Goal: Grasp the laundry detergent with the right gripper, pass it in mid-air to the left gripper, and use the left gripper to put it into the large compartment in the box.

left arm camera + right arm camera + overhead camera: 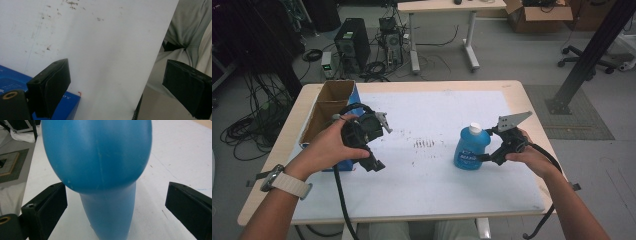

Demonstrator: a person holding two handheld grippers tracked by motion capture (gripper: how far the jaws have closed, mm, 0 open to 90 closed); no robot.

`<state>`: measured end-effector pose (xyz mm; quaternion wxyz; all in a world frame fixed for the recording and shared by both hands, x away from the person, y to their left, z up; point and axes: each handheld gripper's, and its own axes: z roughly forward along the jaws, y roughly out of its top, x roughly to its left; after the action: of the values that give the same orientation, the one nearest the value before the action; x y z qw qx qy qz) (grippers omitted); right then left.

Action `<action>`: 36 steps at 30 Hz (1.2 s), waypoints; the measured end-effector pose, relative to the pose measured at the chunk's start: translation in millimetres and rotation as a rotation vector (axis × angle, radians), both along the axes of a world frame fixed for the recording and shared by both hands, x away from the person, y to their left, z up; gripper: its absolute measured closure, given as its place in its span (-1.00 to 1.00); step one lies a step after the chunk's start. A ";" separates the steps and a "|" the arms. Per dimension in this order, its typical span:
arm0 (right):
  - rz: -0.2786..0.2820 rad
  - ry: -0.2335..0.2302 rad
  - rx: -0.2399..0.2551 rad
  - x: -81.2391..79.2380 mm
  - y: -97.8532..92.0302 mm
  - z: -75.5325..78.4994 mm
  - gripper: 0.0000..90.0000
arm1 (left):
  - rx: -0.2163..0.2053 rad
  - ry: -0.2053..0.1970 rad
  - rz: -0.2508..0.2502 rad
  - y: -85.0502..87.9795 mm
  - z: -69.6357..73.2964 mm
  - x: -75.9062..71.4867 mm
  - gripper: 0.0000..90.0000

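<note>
Bottle (471,148) first: I see the blue one with the white cap standing upright on the white sheet of the tabletop (437,190), right of centre in the high view, with its label turned toward the lower left of the frame. My right claw (484,157) is brought up to its right flank, low on the body, with the right hand (528,155) wrapped around the grip behind it and the grey plate sticking up above. In the right gripper view the bottle (100,170) bulges across the upper middle, and its narrower part runs down between the two black jaws. Those jaws stand wide; the one at lower left sits just beside the plastic, while the one at lower right is well apart from it, so nothing is pinched.

My left claw (374,162) is left of centre in the high view, held above the sheet in the left hand (332,145), jaws pointing down and toward the lower edge of the frame. It hangs beside the open cardboard box (329,107) with blue sides that sits at the left edge of the tabletop. In the left gripper view its jaws are spread wide with nothing between them; I see the blue box (15,80) at lower left and the sheet's edge running diagonally at right.
</note>
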<state>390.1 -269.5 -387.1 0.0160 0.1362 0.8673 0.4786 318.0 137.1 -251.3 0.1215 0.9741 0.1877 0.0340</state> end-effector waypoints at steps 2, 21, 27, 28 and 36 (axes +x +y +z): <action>0.001 -0.001 0.001 -0.1 0.4 -0.4 -0.92 | 0.000 0.001 0.000 0.0 0.0 0.2 -0.82; 0.013 -0.014 0.006 -0.8 13.8 -6.3 -0.89 | 0.002 -0.001 0.002 -0.4 -0.2 -0.2 -0.82; 0.009 -0.016 0.021 -1.0 16.4 -8.9 -0.87 | 0.001 0.000 0.004 -0.1 -0.5 0.1 -0.82; 0.009 -0.016 0.020 -1.2 17.1 -9.3 -0.86 | 0.001 -0.001 0.004 -0.1 -0.5 0.2 -0.82; 0.011 -0.019 0.035 -1.1 18.8 -10.5 -0.74 | 0.001 -0.003 0.006 0.4 -0.5 -0.1 -0.81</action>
<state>389.0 -250.7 -397.6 0.0192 0.1271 0.8594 0.4949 318.0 137.5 -251.9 0.1211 0.9735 0.1906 0.0358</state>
